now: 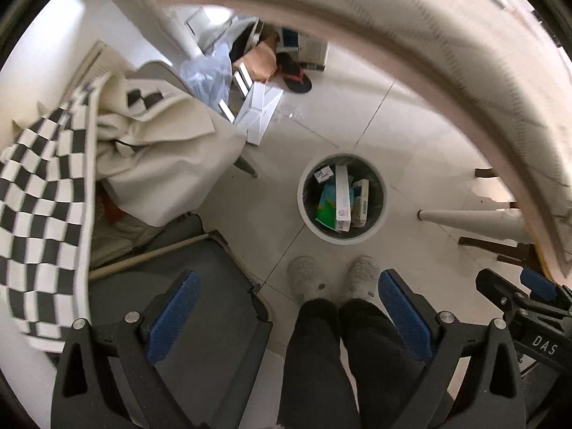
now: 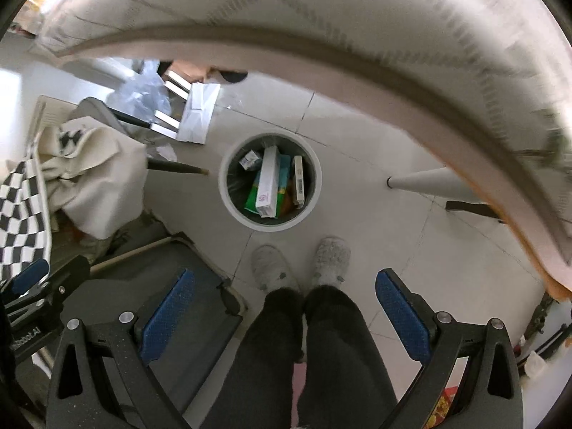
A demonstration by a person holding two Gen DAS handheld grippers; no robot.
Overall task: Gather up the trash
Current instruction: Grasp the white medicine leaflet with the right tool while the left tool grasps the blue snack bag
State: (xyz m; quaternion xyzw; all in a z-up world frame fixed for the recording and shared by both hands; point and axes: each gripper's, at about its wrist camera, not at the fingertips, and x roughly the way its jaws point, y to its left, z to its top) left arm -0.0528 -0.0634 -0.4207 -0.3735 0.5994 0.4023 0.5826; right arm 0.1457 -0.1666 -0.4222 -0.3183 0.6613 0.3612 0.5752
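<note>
Both cams look straight down at the floor. Left gripper (image 1: pixel 282 318): fingers spread wide, nothing between them. Right gripper (image 2: pixel 284 316): same, fingers spread, empty.

Trash bin (image 1: pixel 381 211) is round, white-rimmed, dark liner, on the floor tiles, centre of the left-wrist frame, slightly left of centre in the right-wrist frame (image 2: pixel 224 193). Inside it: a long white box (image 2: pixel 269 182) lying on top, a green-and-teal pack (image 2: pixel 253 196) under it, a small box (image 2: pixel 249 160) at the upper left of the bin, and a narrow box (image 2: pixel 299 178) along its right side. All are inside the rim.

Person's slippers (image 2: pixel 330 261) are just below the bin in frame, dark trouser legs (image 2: pixel 332 350) between the fingers.

Curved edge of a patterned surface (image 2: pixel 321 10) sweeps across top and right. Checkered blanket (image 1: pixel 43 196) and cream fabric (image 1: pixel 161 157) sit at left. Loose white boxes (image 1: pixel 257 111) and a plastic bag (image 1: pixel 207 75) lie upper left of the bin, well apart from it.
</note>
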